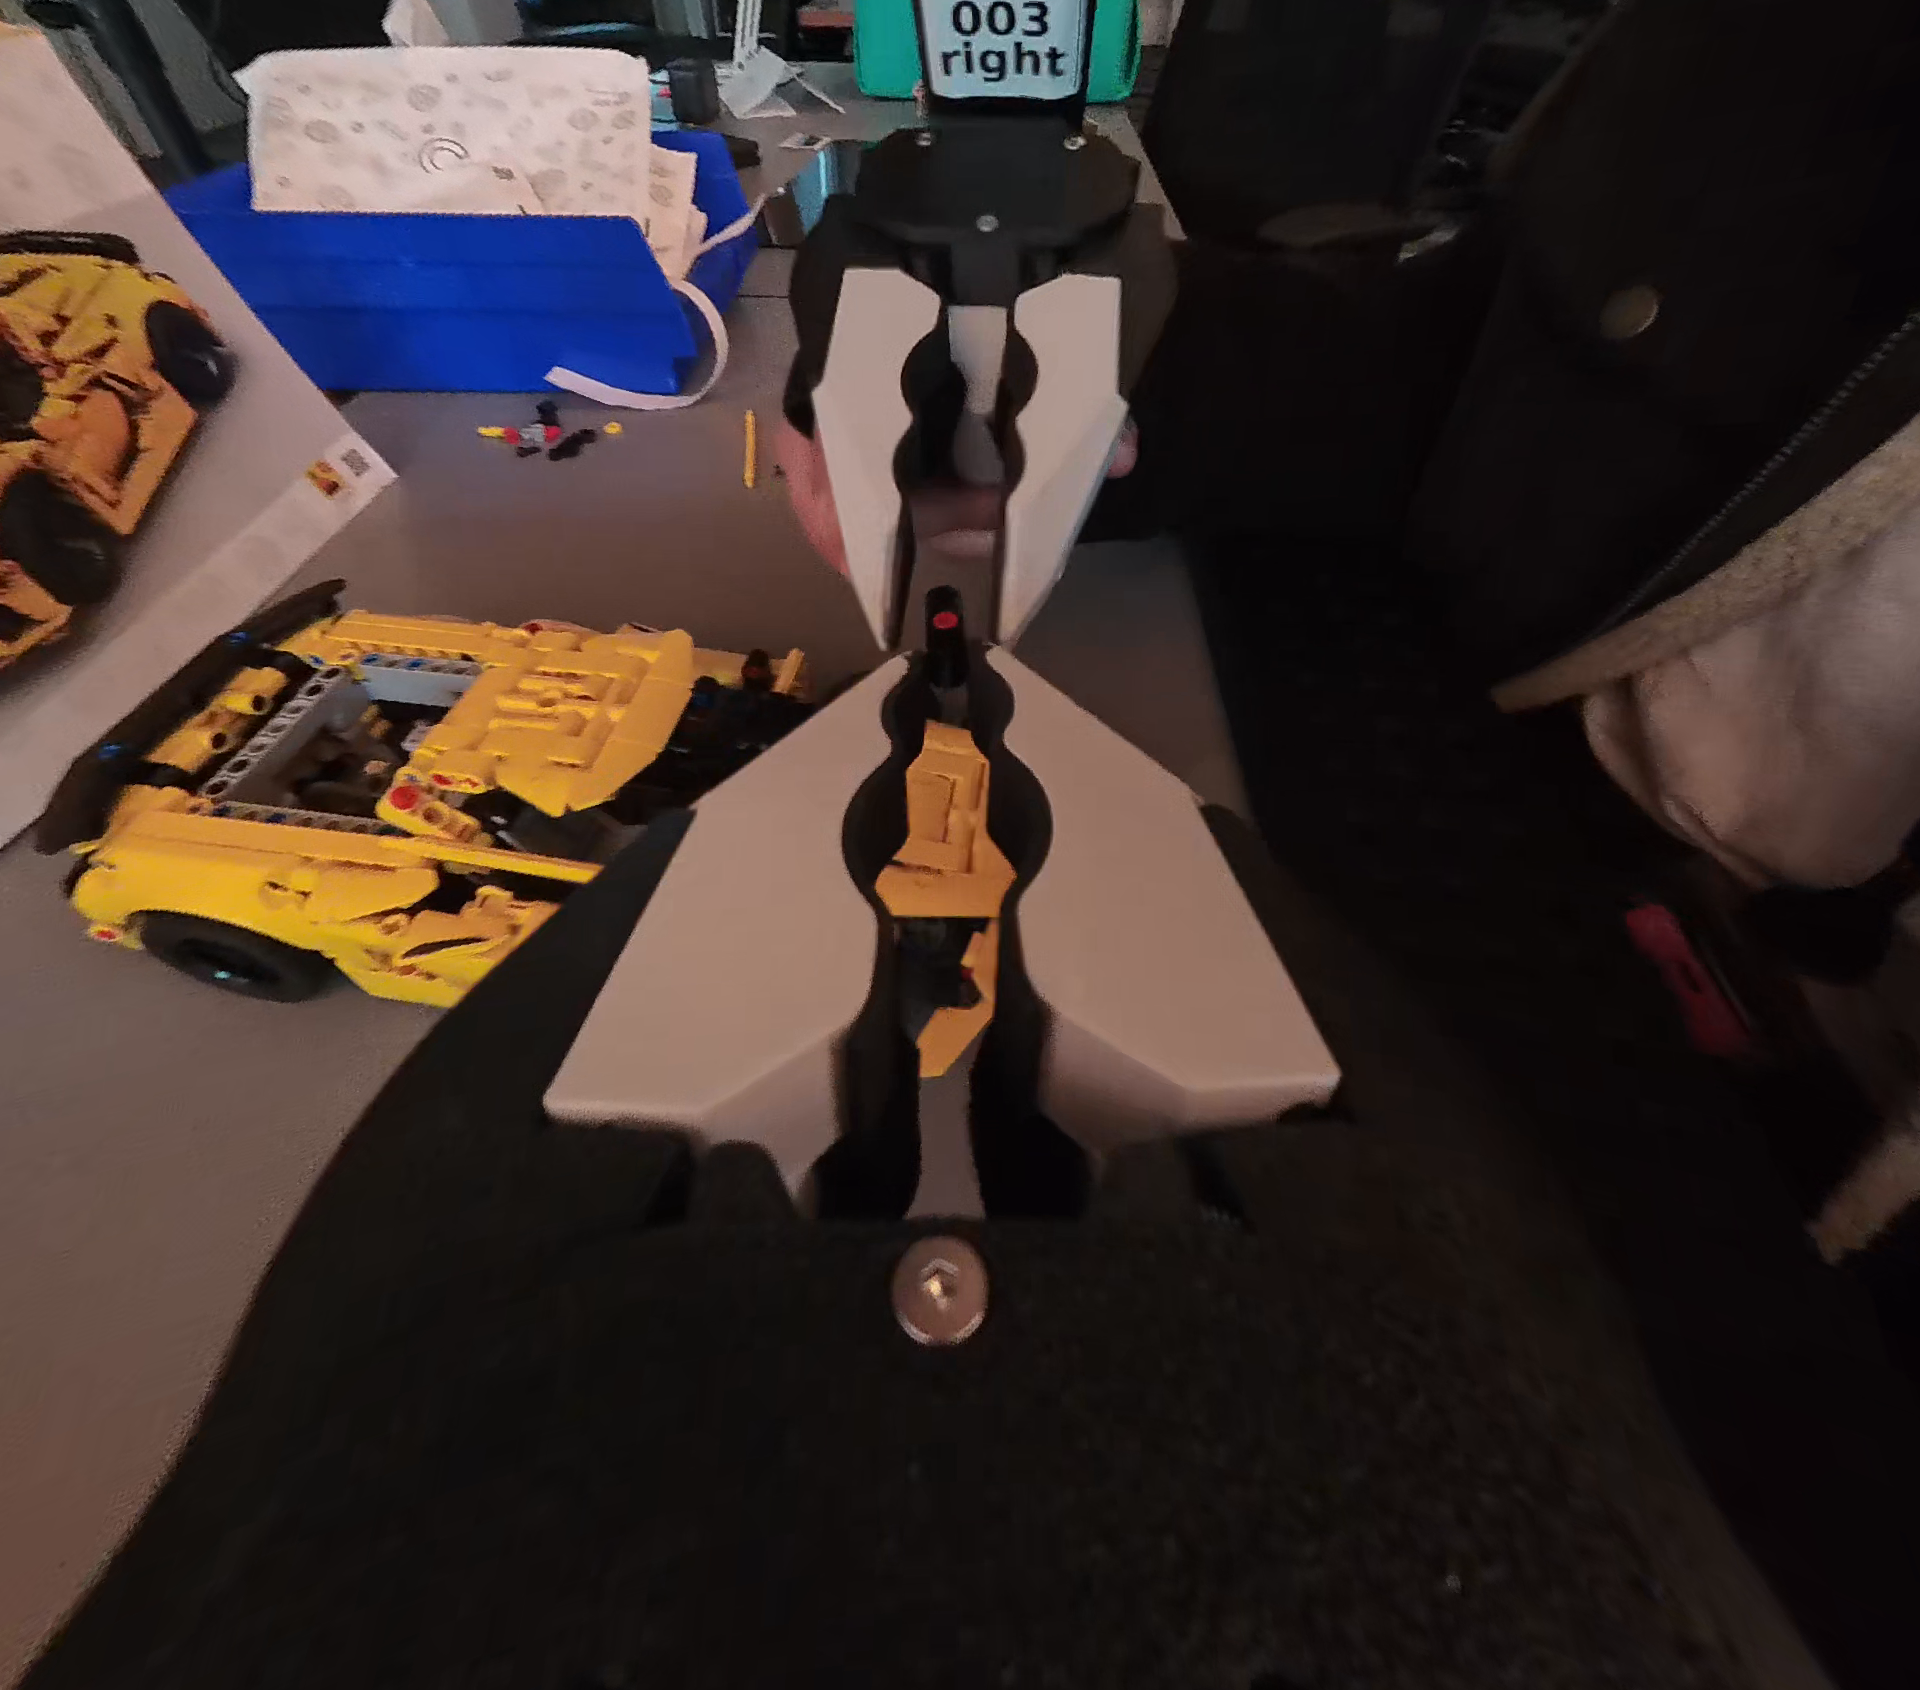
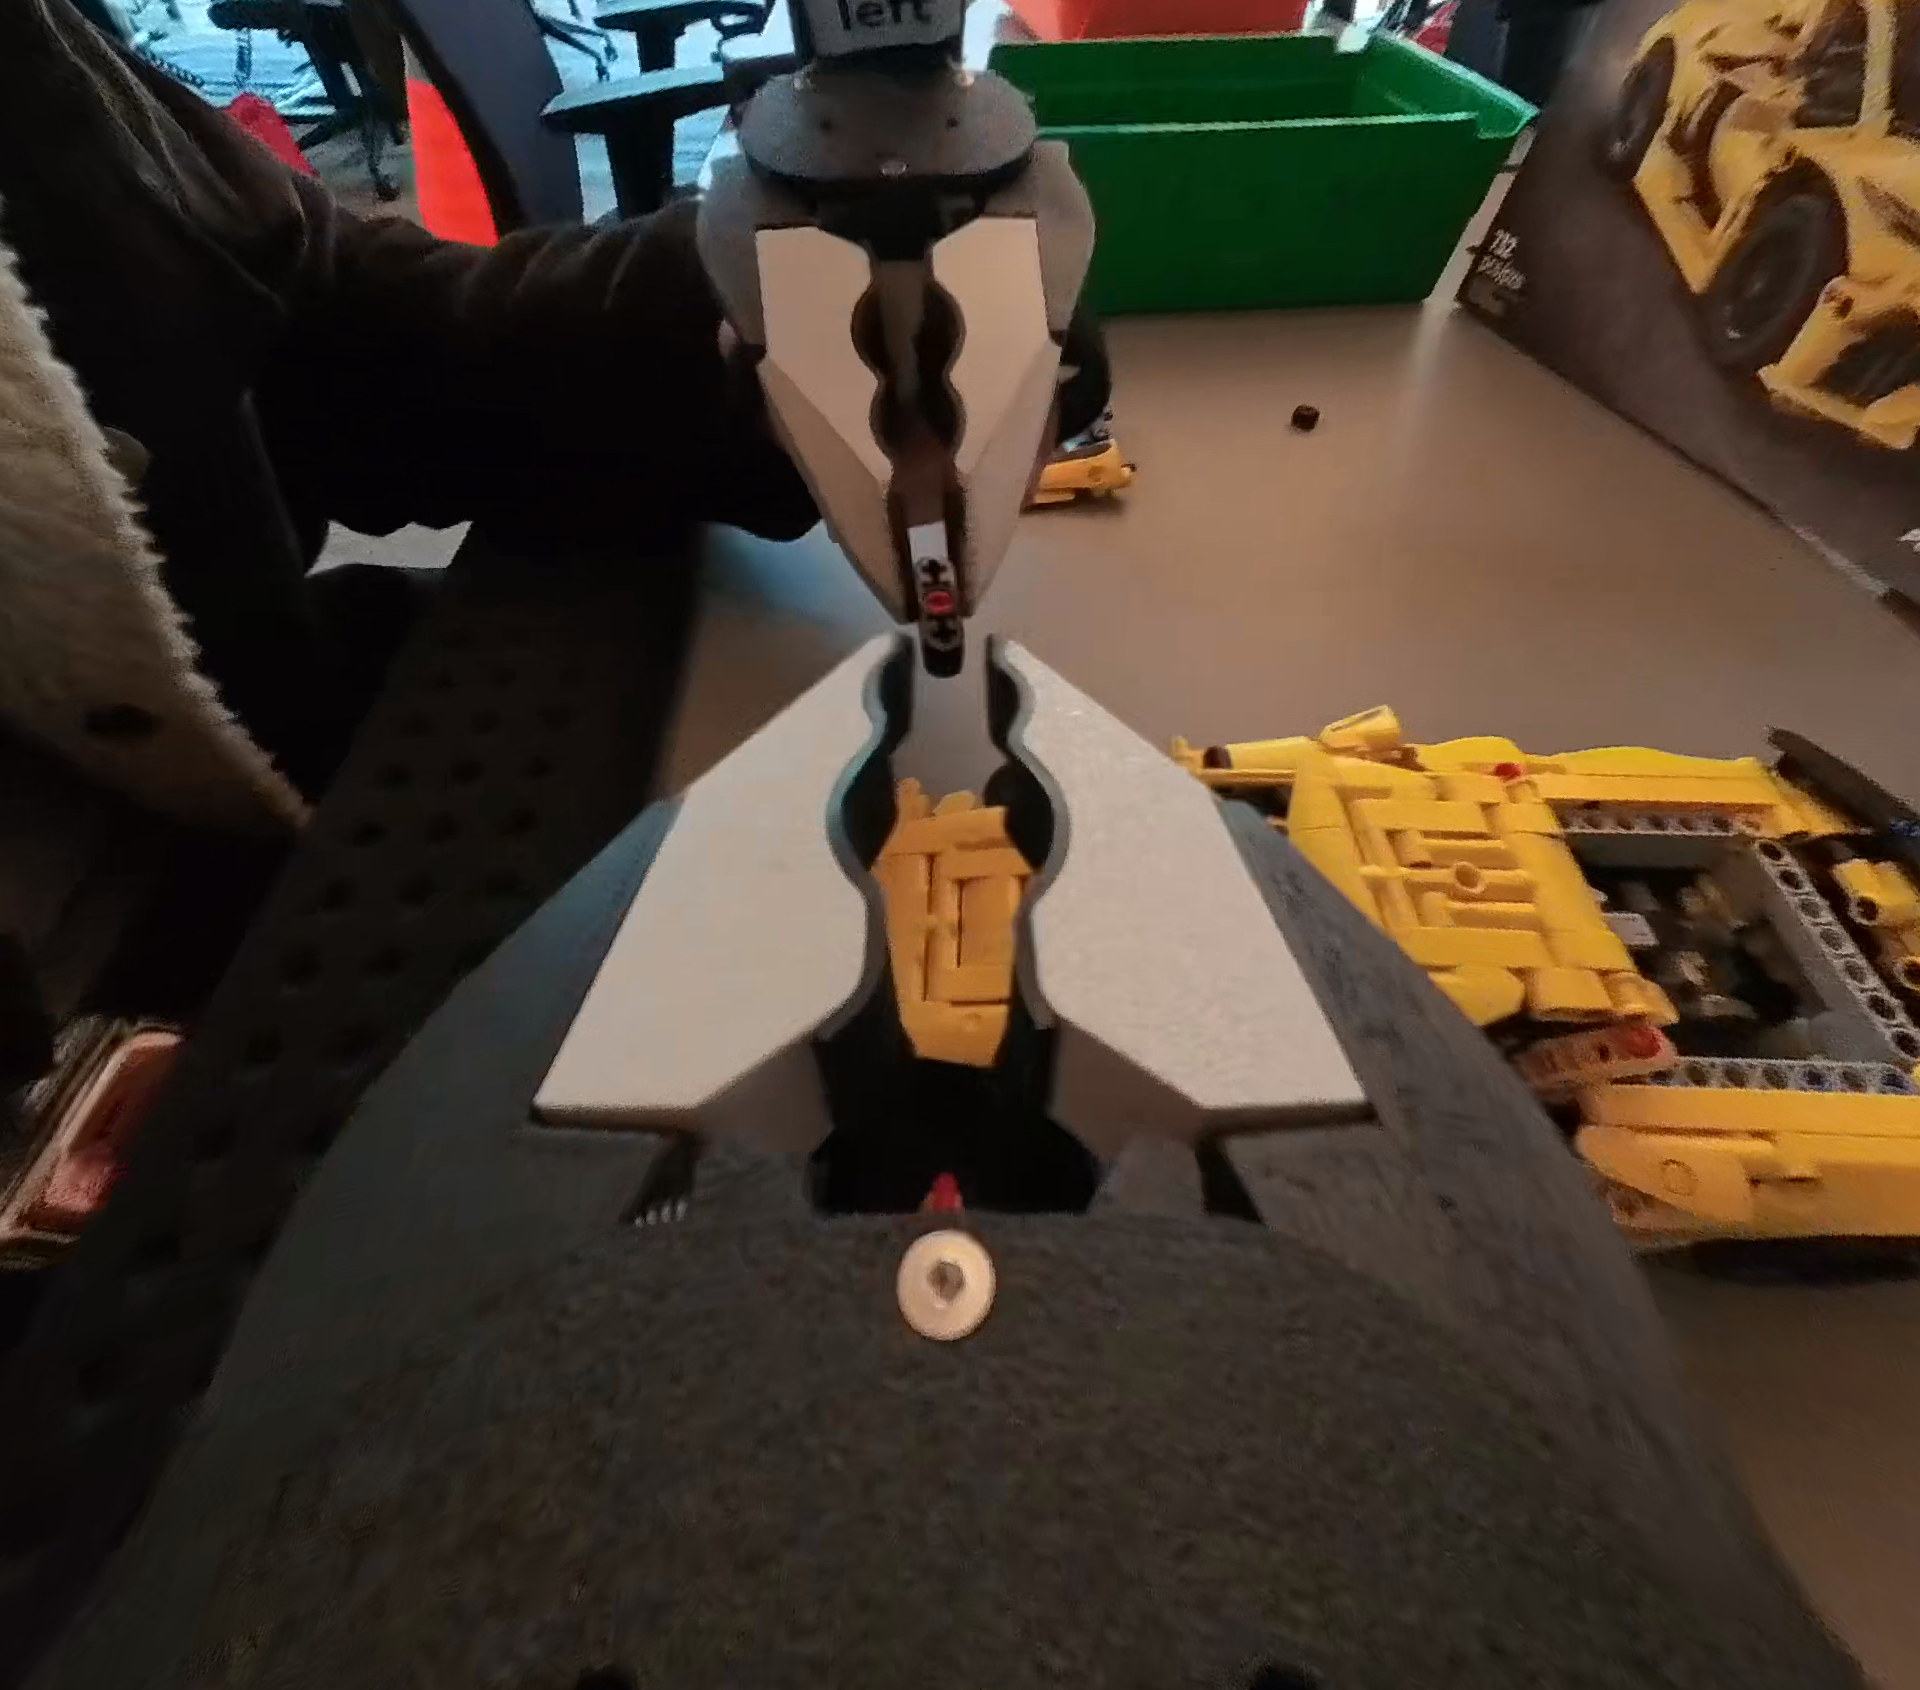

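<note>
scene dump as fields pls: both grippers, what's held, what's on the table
left gripper: fingers shut on a small black beam with a red pin
right gripper: tip to tip with the left, fingers slightly apart around the beam's free end
yellow panel: shows through the right finger gap; held or lying below, cannot tell
yellow brick car: part-built, on the grey table
bins: blue bin, green bin
car box: at the table edge

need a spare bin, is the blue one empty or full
Full: a white patterned bag and papers stick out over the blue bin front wall.
</note>
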Demonstrator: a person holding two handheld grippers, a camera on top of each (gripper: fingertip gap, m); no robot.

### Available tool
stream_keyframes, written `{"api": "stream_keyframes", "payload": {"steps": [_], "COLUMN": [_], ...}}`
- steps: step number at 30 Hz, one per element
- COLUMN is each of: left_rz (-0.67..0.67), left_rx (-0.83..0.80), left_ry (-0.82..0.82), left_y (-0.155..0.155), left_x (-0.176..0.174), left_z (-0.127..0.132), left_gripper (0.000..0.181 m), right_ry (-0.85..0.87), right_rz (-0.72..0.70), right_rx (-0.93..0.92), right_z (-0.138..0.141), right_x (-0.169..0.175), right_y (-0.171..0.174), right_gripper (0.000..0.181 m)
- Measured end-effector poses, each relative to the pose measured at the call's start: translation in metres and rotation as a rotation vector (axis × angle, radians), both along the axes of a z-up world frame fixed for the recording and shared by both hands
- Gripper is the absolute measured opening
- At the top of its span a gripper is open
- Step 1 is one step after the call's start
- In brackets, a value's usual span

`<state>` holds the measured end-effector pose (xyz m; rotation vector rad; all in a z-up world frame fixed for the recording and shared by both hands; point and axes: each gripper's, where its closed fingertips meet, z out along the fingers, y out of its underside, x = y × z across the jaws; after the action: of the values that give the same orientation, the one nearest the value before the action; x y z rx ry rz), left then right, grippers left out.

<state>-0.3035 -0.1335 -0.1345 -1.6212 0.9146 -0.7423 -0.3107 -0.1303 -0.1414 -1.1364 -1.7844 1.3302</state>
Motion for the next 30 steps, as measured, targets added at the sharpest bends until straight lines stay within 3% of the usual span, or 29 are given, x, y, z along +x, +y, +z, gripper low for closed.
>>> {"api": "stream_keyframes", "payload": {"steps": [4,8,16,23,30], "left_rz": [-0.018,-0.023,0.027,0.025,0.029], "left_rx": [-0.010,-0.028,-0.022,-0.051,-0.100], "left_ry": [0.011,-0.117,-0.189,-0.257,-0.282], "left_y": [-0.003,-0.002,0.002,0.004,0.009], "left_x": [0.004,0.001,-0.007,-0.004,-0.006], "left_z": [-0.003,0.013,0.023,0.026,0.021], "left_gripper": [0.007,0.006,0.007,0.007,0.007], "right_ry": [-0.011,-0.015,0.029,0.049,0.031], "right_rz": [0.034,0.066,0.048,0.060,0.020], "right_rx": [-0.014,-0.266,-0.485,-0.570,-0.543], "right_z": [-0.003,0.014,0.027,0.034,0.030], "right_x": [0.002,0.000,-0.008,-0.007,-0.010], "right_y": [-0.005,-0.006,-0.001,0.002,0.007], "right_gripper": [0.007,0.006,0.006,0.005,0.006]}}
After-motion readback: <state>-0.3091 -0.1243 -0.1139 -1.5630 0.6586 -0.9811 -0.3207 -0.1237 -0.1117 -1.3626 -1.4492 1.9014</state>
